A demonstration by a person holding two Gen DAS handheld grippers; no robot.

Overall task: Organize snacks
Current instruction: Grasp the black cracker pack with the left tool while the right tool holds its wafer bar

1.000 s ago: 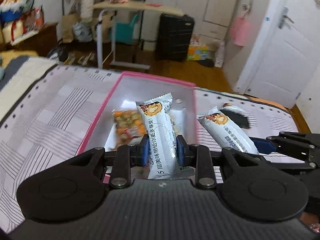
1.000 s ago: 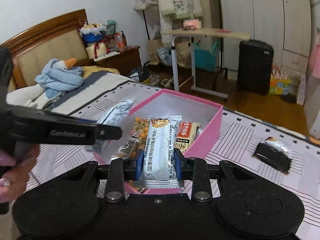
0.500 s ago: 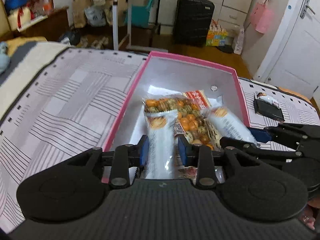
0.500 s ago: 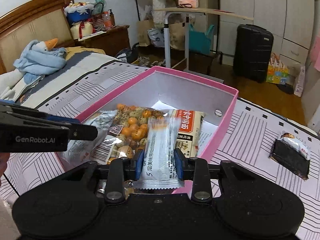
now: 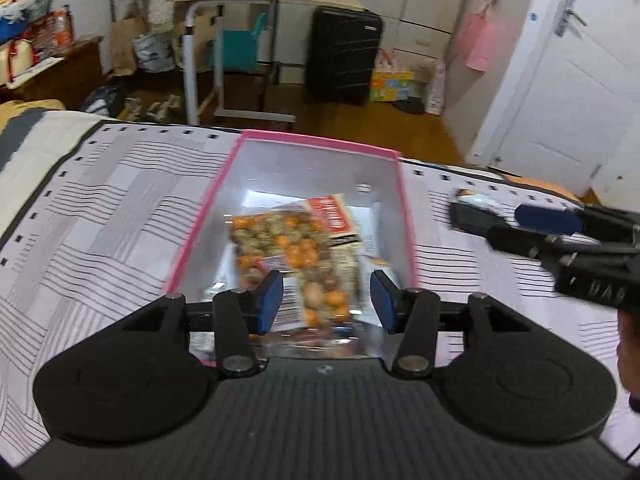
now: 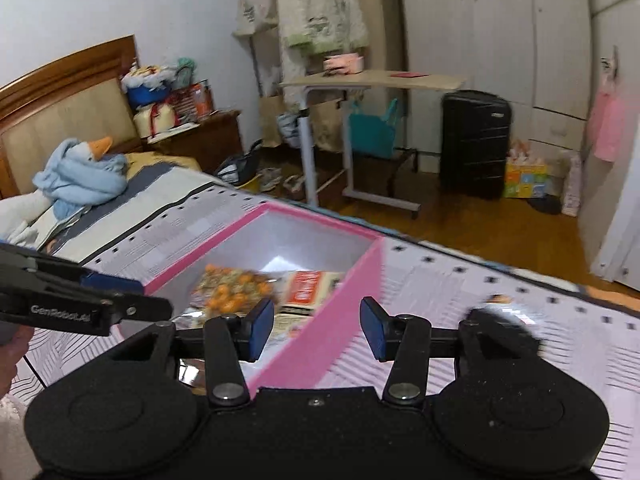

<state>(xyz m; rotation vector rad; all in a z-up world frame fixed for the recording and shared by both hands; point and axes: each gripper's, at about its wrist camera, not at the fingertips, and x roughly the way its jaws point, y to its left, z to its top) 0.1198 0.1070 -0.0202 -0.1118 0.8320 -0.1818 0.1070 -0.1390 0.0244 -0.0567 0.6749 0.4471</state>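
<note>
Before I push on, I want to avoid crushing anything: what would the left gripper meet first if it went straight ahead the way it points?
Probably the clear bag of orange snacks lying in the pink box. The left gripper is open with nothing between its fingers, which have just been opening; depth is unclear.

Pink box – white inside – on a grey-striped white bedcover.

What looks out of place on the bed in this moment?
One dark snack packet lies on the bedspread to the right of the pink box, while the other snacks, like the orange-and-green bag, are inside. Nothing looks spilled or damaged.
</note>
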